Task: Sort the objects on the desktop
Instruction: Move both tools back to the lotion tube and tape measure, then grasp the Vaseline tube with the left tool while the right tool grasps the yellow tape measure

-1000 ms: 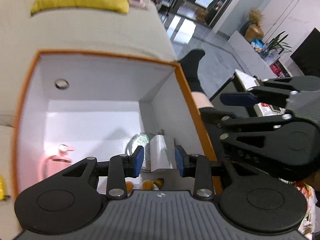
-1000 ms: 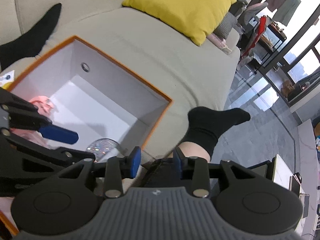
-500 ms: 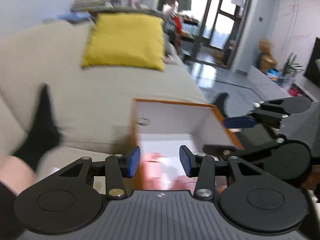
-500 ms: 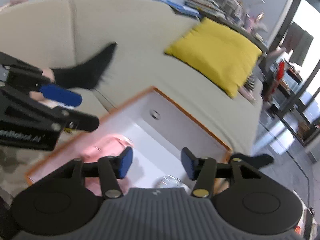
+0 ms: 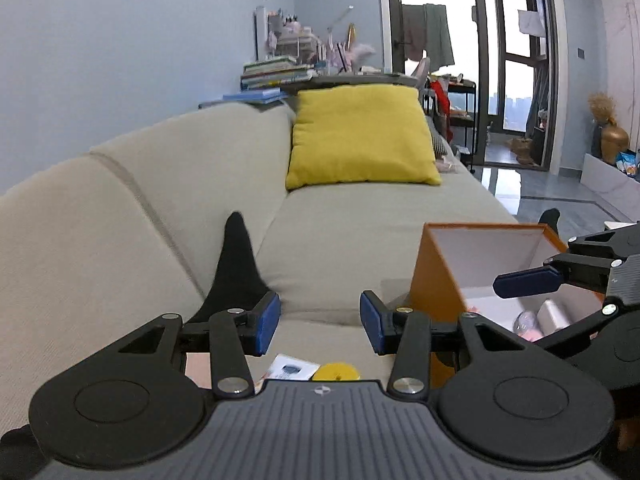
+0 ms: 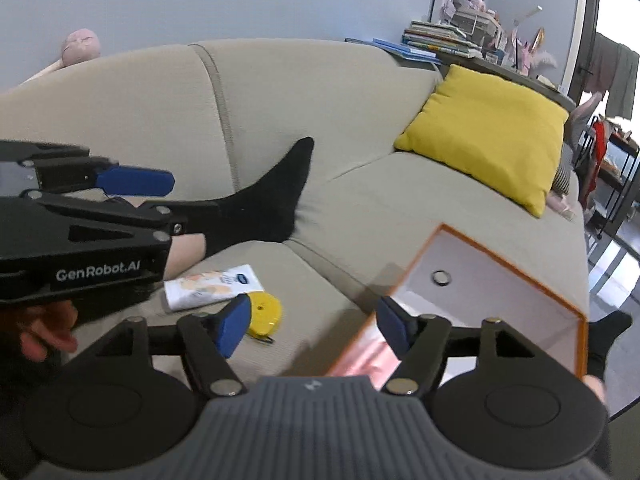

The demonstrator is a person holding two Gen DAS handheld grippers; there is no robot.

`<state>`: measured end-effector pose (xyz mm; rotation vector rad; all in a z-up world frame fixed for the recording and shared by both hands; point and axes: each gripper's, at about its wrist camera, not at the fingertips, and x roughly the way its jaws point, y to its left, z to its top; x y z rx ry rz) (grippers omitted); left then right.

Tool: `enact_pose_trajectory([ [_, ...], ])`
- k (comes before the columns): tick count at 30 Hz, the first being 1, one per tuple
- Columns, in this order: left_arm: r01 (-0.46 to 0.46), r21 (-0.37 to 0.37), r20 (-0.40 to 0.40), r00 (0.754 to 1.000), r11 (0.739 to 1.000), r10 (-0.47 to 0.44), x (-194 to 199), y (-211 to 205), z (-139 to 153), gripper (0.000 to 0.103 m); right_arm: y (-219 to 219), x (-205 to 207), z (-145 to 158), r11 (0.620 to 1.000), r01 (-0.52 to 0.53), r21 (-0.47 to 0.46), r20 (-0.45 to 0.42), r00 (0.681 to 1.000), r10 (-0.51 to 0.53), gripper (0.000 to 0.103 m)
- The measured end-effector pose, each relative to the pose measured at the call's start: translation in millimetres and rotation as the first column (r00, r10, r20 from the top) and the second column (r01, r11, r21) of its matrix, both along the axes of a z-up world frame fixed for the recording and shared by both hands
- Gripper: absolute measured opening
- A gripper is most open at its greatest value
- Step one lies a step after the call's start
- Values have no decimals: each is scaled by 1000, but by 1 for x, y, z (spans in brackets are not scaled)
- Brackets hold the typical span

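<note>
An orange box with a white inside stands on the beige sofa; a pink thing, a round clear thing and a white thing lie in it. A white packet and a yellow disc lie on the seat left of the box. My left gripper is open and empty, above the packet and disc. My right gripper is open and empty, between the disc and the box's near edge.
A person's leg in a black sock rests on the seat beside the packet. A yellow cushion lies further along the sofa. Books are stacked behind the sofa back.
Both grippers have lifted out of the box and swung left, from looking down into it to looking along the sofa. The right jaws have opened wider. The packet and disc have come into view.
</note>
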<state>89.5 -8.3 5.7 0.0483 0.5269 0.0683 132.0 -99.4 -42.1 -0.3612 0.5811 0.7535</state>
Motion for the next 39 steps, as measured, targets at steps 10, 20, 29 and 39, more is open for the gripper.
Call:
enact_pose_trajectory([
  [10,25,-23,-122,992,999,-28,1,48,-15,52,41,14,-25,999,20,-29,-126,992,-23,69],
  [20,53,-23,-265,963,998,-57,17,64,-33,52,63,32,-45,994,3,-108,-186,982,-23,48],
  [29,111,-71,-382,915,991,-130,33,75,-45,52,73,60,-58,994,-3,-107,-320,947,-31,42],
  [39,241,-24,-525,823,970,-218,68,70,-62,52,110,74,-68,917,-296,-268,-362,913,189,45],
])
